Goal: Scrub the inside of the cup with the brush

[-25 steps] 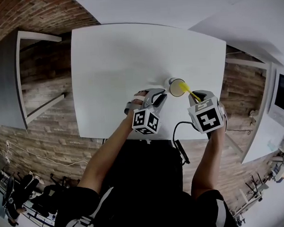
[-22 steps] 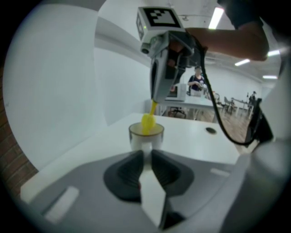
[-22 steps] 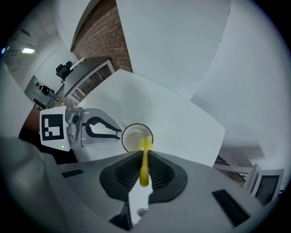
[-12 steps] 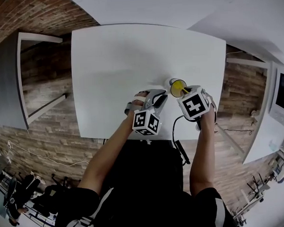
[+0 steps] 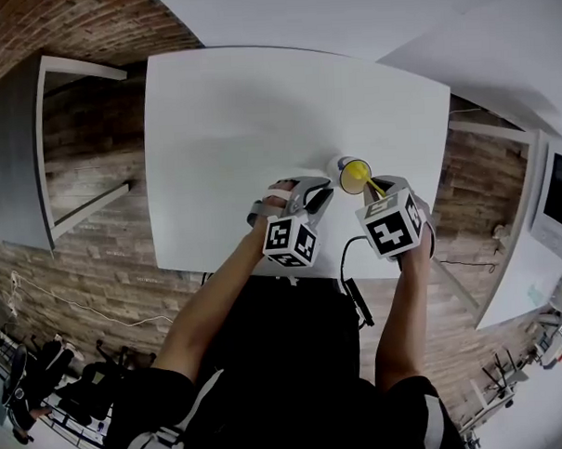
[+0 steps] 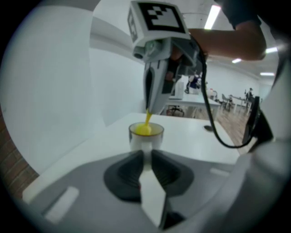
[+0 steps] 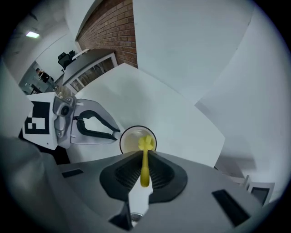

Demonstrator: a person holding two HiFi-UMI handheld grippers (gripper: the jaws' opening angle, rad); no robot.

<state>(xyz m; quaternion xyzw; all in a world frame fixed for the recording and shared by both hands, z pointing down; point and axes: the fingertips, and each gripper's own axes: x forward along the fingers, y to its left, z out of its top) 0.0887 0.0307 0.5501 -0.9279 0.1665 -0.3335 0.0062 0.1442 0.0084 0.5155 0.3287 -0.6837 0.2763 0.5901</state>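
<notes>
A small white cup (image 5: 339, 164) stands on the white table (image 5: 230, 119) near its front edge. My left gripper (image 5: 323, 195) comes at it from the left, and its jaws are shut on the cup's side (image 6: 146, 142). My right gripper (image 5: 377, 196) hangs over the cup, pointing down, shut on the thin handle of a yellow brush (image 7: 144, 166). The brush's head (image 5: 357, 176) sits inside the cup (image 7: 129, 139). In the left gripper view the right gripper (image 6: 149, 112) holds the brush (image 6: 145, 129) down into the cup's mouth. The left gripper (image 7: 116, 133) meets the rim.
A black cable (image 5: 346, 263) hangs off the table's front edge below my right gripper. A grey shelf unit (image 5: 36, 155) stands to the left on the wooden floor. More white tables (image 5: 507, 79) lie to the right.
My right gripper swung in over the cup, then drew back slightly toward me. The brush head stayed in the cup. The left gripper and the cup have not moved.
</notes>
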